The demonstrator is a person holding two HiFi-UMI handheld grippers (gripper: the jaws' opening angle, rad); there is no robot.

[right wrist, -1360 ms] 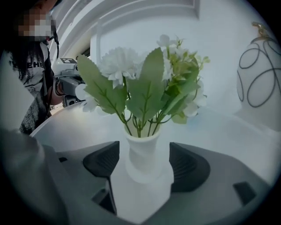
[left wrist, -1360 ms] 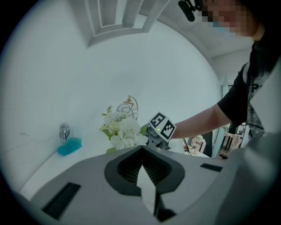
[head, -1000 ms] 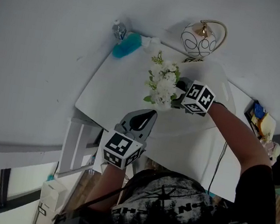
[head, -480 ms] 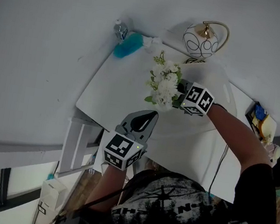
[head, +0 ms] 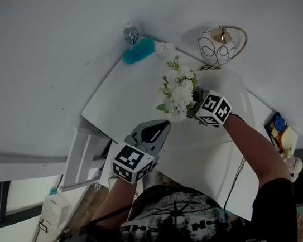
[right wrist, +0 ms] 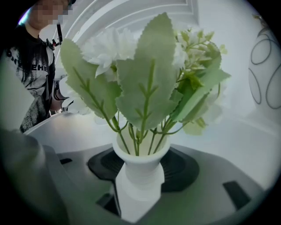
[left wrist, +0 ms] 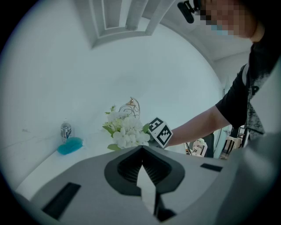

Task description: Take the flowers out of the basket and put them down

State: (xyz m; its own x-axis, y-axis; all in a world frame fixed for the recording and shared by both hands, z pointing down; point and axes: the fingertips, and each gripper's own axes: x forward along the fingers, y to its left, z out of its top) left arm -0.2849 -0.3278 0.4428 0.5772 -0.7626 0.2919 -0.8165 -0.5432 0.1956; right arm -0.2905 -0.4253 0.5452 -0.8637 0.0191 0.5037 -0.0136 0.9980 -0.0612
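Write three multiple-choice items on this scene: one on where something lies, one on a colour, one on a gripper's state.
1. Where does the teal object lie?
A. Beside the small bottle at the table's far corner
B. Under the table
C. On a chair seat

2. What colour are the flowers?
A. Red
B. Yellow
C. White

3. What is the right gripper doing?
A. Standing open and empty
B. Clamping the flowers' vase
C. Gripping the small bottle

Answers:
1. A: the head view shows it right next to the bottle at that corner.
2. C: both gripper views show white blooms among green leaves.
3. B: its jaws have just been closing and now press on the vase's neck.
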